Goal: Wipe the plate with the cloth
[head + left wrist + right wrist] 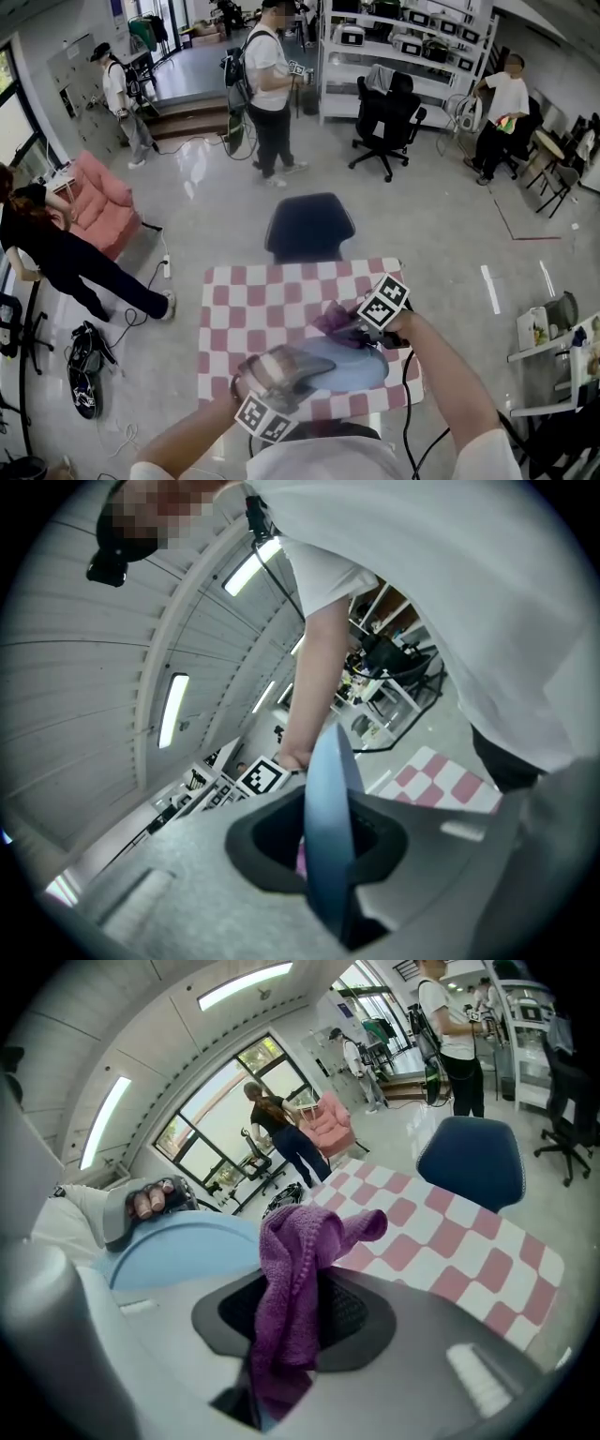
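Blue plate [349, 366] and purple cloth [334, 324] held up over the near edge of the checked table [246, 302].
Plate's rim clenched in the left gripper [302, 367]; cloth clamped in the right gripper [354, 326], bunched just beside the plate's far side. Dark chair [309, 226] past the table's far edge, people [267, 84] standing well beyond.

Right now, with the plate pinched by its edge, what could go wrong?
1. The left gripper holds the blue plate only at its rim; wiping pressure could twist it loose onto the checkered table.
2. The purple cloth in the right gripper bunches loosely, so it may slide out.
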`<state>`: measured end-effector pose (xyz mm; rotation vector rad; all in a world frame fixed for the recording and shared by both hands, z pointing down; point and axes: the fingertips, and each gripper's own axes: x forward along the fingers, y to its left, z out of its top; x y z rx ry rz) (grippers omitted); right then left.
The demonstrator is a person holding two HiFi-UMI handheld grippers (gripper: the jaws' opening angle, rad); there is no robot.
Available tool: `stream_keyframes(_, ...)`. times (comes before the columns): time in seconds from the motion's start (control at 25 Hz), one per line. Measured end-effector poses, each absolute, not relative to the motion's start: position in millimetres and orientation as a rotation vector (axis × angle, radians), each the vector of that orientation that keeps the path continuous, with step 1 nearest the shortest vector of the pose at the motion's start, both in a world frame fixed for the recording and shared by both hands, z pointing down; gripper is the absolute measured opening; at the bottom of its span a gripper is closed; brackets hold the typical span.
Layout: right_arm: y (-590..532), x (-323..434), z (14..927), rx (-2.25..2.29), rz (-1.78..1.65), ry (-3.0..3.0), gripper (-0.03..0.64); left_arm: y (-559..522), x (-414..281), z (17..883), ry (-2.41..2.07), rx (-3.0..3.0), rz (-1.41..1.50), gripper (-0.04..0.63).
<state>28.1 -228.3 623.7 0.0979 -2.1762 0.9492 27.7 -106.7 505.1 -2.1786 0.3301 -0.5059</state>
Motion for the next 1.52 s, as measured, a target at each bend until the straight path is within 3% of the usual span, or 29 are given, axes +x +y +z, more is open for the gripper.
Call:
stream_keyframes(0.56,-218,104,614,0.229,1.057,-2.224,0.117,-118,26,511,0.442,-2.187,-0.585,0.038)
stream_keyframes(1.12,-195,135,574,0.189,0.995,-2.417,0.117,-134,29,530,0.657,-2.191,-0.749,0.037)
stream_keyframes(1.52,-181,157,597,0.227,0.935,-2.416,0.118,-135,32,541,0.895,-2.252,-0.841,0.037)
